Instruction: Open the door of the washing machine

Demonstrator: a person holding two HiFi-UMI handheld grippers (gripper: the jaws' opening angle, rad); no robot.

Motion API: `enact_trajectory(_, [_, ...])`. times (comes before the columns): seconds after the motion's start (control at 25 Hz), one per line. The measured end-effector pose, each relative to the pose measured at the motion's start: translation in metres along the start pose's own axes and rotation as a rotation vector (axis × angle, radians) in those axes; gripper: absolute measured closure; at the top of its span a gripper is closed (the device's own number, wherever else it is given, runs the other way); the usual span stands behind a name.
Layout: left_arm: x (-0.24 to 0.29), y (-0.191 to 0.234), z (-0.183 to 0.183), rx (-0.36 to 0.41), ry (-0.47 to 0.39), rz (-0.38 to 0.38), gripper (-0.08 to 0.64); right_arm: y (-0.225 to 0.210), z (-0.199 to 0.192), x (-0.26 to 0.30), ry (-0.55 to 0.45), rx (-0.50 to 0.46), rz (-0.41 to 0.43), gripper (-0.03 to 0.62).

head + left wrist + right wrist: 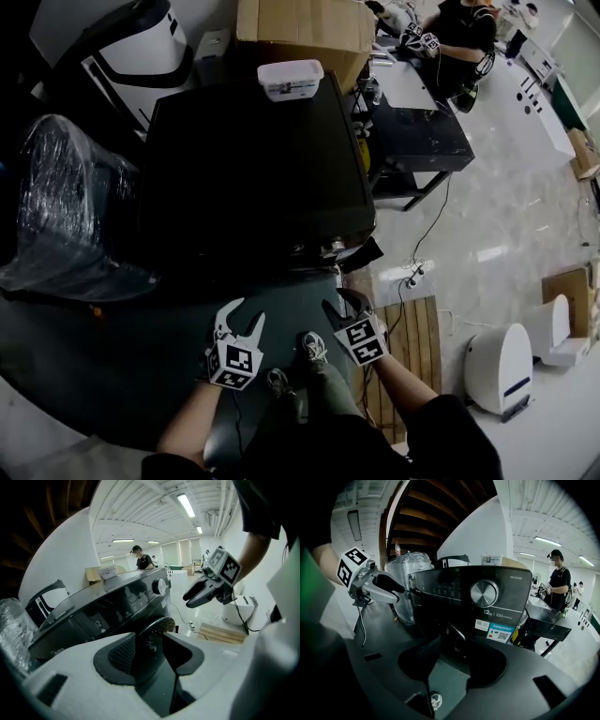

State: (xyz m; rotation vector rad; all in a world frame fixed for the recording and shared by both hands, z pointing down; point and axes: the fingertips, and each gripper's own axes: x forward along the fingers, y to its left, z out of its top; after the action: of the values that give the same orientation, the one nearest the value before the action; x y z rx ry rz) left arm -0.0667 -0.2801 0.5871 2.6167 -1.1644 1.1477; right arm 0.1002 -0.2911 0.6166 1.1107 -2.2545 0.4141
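The black washing machine stands just ahead of me, seen from above in the head view. Its control panel with a silver knob faces the right gripper view. The round door shows dark and closed below the panel. My white left gripper hangs in front of the machine, jaws open and nothing between them. My black right gripper is beside it, to the right, also open and empty. Neither touches the door. Each gripper shows in the other's view.
A white plastic tub sits on the machine's top, a cardboard box behind it. A plastic-wrapped bundle stands to the left. To the right are a wooden pallet, floor cables and a black desk with a seated person.
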Motion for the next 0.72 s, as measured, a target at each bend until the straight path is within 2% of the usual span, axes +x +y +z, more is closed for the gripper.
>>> enact_trajectory(0.16, [0.041,0.006,0.012,0.028,0.038,-0.011,0.379,-0.023,-0.006,0.033,0.024,-0.041,0.042,0.439])
enact_trajectory(0.4, [0.092,0.01,0.008,0.143,0.126,-0.023,0.377,-0.045,-0.02,0.077,0.051,-0.185,0.113,0.437])
enact_trajectory(0.56, [0.115,0.007,0.005,0.191,0.167,-0.049,0.376,-0.052,-0.036,0.1,0.076,-0.25,0.169,0.432])
enact_trajectory(0.72, [0.13,0.005,-0.002,0.225,0.202,-0.067,0.376,-0.046,-0.049,0.118,0.093,-0.404,0.236,0.431])
